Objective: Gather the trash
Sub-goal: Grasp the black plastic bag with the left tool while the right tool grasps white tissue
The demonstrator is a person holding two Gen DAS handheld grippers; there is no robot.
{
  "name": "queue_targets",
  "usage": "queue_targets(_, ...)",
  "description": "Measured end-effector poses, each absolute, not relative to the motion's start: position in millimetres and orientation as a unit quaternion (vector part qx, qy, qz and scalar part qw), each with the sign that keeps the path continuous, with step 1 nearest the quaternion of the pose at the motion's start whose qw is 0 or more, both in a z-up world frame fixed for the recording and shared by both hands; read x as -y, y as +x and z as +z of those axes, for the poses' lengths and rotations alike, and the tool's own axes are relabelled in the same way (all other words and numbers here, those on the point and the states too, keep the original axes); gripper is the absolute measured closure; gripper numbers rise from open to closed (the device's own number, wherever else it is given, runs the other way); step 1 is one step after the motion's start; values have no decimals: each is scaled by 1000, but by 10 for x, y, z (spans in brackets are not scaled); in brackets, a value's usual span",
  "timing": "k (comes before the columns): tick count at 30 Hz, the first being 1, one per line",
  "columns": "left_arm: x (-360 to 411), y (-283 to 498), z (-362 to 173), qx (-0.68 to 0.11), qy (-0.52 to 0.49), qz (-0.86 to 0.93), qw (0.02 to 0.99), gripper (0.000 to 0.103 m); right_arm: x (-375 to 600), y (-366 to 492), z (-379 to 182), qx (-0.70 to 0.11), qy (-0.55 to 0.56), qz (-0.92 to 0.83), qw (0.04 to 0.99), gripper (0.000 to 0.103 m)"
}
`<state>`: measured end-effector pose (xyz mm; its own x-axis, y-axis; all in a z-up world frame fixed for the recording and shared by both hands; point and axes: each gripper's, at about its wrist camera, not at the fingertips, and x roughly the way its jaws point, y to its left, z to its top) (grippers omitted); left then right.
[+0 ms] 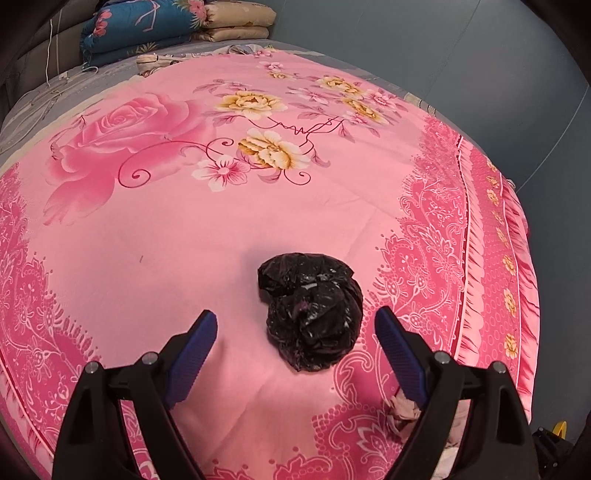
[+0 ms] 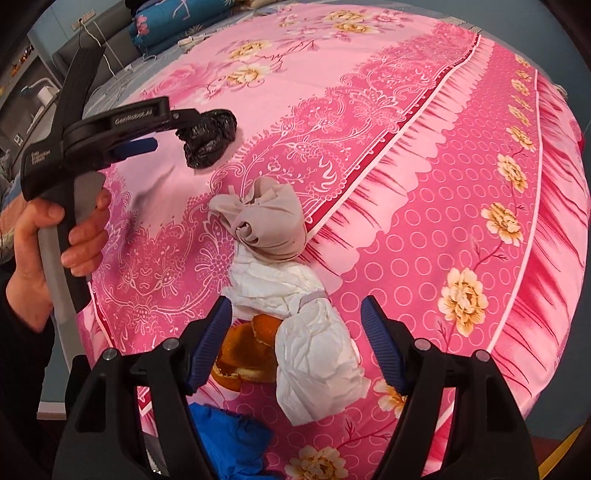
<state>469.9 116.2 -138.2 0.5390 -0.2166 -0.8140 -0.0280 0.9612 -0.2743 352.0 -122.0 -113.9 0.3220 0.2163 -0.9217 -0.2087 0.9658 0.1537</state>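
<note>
Lying on the bed: a pink flower blanket (image 1: 147, 240) covers it, and all the trash sits on top.
Hand: the person's left hand (image 2: 44, 236) grips the gray handle at the far left of the right wrist view.
Left gripper: the left gripper (image 1: 295, 325) is spread wide and holds nothing. It hangs just above the blanket.
Black bag: a crumpled black bag (image 1: 310, 310) lies between the two blue fingers (image 1: 194, 354), a bit ahead of them. I cannot tell if they touch it.
Beige cloth: a balled-up beige cloth (image 2: 262, 221) lies near the black bag, closer to the bed's edge.
White paper: crumpled white paper (image 2: 310, 343) touches the beige cloth and reaches down between the right gripper's fingers.
Orange peel: orange peel (image 2: 240, 354) sits by the paper's left side, partly under it.
Blue thing: a crumpled blue thing (image 2: 232, 443) lies at the bottom, below the peel.
Right gripper: the right gripper (image 2: 295, 339) is spread wide too, holding nothing, right over the white paper.
Far away: folded quilts (image 1: 177, 29) are stacked at the head of the bed.
</note>
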Motion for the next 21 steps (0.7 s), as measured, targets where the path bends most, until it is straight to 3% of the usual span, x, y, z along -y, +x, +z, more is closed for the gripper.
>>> queue_targets(8, -995, 4825, -1468, -482, -109, -71, 866, 20, 1145, 3592, -1280, -582, -8, 128, 803, 40)
queue_targets(12, -945, 4849, -1520, -485, -110, -84, 863, 32, 1128, 3615, -1325, -588, -12, 127, 799, 47)
queue_targets(16, -930, 4848, -1625, -497, -106, -85, 857, 51, 1113, 3629, -1356, -587, -17, 124, 800, 56)
queue_targets(21, -985, 4814, -1671, -502, -122, -86, 852, 58, 1086, 3635, -1365, -584, -29, 117, 803, 67)
